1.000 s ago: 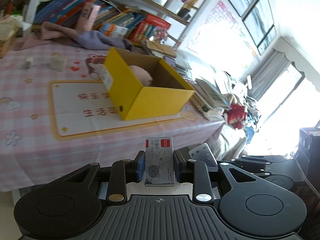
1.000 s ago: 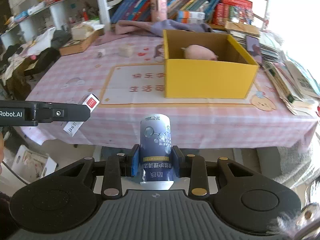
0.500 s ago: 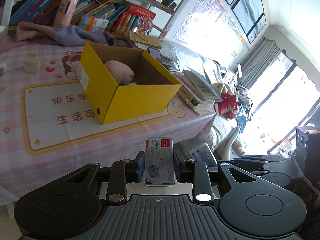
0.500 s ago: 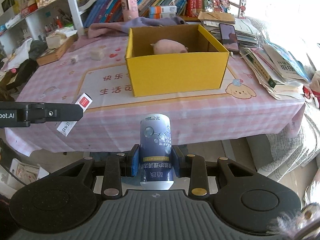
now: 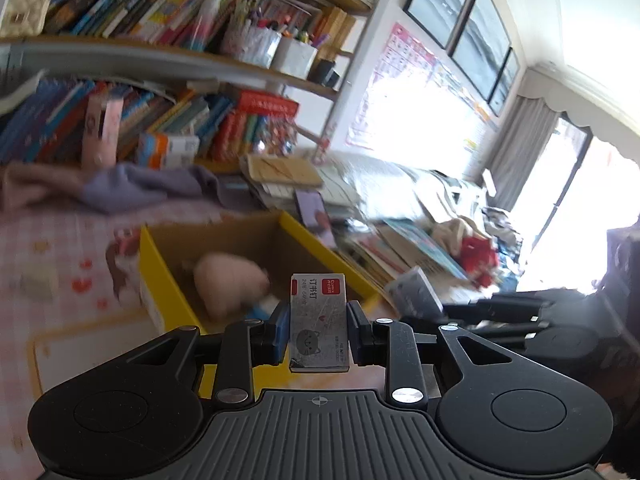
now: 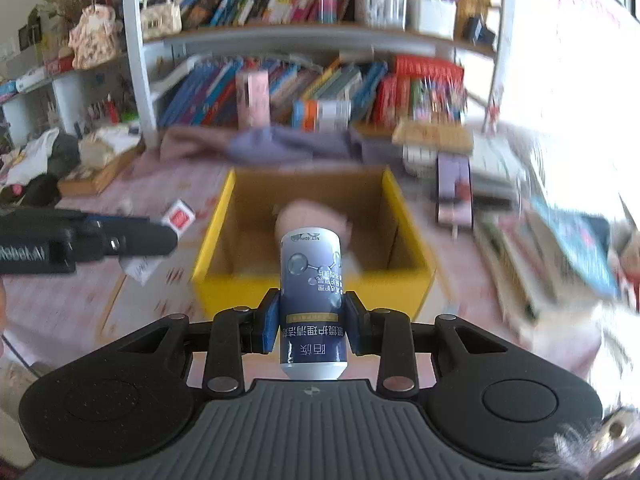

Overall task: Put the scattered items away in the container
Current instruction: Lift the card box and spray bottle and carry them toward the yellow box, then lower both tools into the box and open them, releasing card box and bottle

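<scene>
My left gripper (image 5: 319, 326) is shut on a small grey staple box (image 5: 319, 320) with a red label, held just in front of the near edge of the open yellow box (image 5: 160, 276). A pink plush toy (image 5: 230, 282) lies inside that box. My right gripper (image 6: 312, 320) is shut on a dark blue bottle (image 6: 311, 300), which sits at the near wall of the yellow box (image 6: 312, 286). The pink plush toy (image 6: 296, 216) shows behind the bottle. The left gripper (image 6: 80, 240) and its staple box (image 6: 179, 216) appear at the left in the right wrist view.
The box stands on a table with a pink checked cloth (image 6: 80, 300). A purple cloth (image 6: 280, 146) lies behind it, below bookshelves (image 6: 320, 80). A phone (image 6: 454, 184) and stacked books (image 6: 560, 248) lie to the right. A small white block (image 5: 38, 280) sits on the cloth.
Both grippers have moved forward and up toward the yellow box, which now looms much larger and nearer. Each still grips its item.
</scene>
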Tool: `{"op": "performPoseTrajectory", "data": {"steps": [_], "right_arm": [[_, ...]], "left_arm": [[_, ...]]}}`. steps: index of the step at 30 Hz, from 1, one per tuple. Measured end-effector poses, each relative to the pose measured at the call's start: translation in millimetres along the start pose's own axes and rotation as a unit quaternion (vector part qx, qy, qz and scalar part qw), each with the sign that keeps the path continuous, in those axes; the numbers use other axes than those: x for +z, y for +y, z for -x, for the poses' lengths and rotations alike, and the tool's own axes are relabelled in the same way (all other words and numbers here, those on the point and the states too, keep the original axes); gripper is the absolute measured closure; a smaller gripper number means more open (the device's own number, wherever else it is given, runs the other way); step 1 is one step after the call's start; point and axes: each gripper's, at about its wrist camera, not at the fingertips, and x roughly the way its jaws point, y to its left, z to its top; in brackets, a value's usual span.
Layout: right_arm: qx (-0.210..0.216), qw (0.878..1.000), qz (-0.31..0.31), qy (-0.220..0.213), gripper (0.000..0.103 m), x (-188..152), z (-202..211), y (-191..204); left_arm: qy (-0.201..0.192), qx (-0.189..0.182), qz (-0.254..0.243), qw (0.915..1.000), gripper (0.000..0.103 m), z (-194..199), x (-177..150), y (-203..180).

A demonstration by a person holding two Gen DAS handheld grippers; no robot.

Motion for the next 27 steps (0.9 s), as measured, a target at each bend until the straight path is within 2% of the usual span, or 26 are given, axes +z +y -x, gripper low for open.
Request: {"op": "performPoseTrajectory", "data": {"steps": [5, 13, 19, 22, 27], "right_arm": [[0.024, 1.0, 0.016, -0.006, 0.072, 36.1, -45.7, -31.1], [0.08, 0.994, 0.058, 0.056, 0.072, 43.4, -132.1, -53.8], [0.117, 0.984, 0.098, 0.097, 0.072, 43.1, -179.7, -61.9], [0.134, 0.976, 0.121, 0.117, 0.072, 43.3, -199.5, -61.1], [0.151, 0.965, 0.15, 0.154, 0.072, 41.5, -224.9, -56.9]], "left_arm": [[0.006, 0.039, -0.002, 0.9992, 0.075, -44.0, 21.7, -0.4], [0.059, 0.116, 0.009, 0.9915, 0.075, -107.8, 21.1, 15.0], [0.112, 0.151, -0.012, 0.9821, 0.075, -149.3, 18.5, 23.7], [0.146, 0.17, -0.026, 0.9742, 0.075, -169.6, 17.4, 25.5], [0.181, 0.185, -0.038, 0.9652, 0.075, -188.9, 14.7, 28.1]]}}
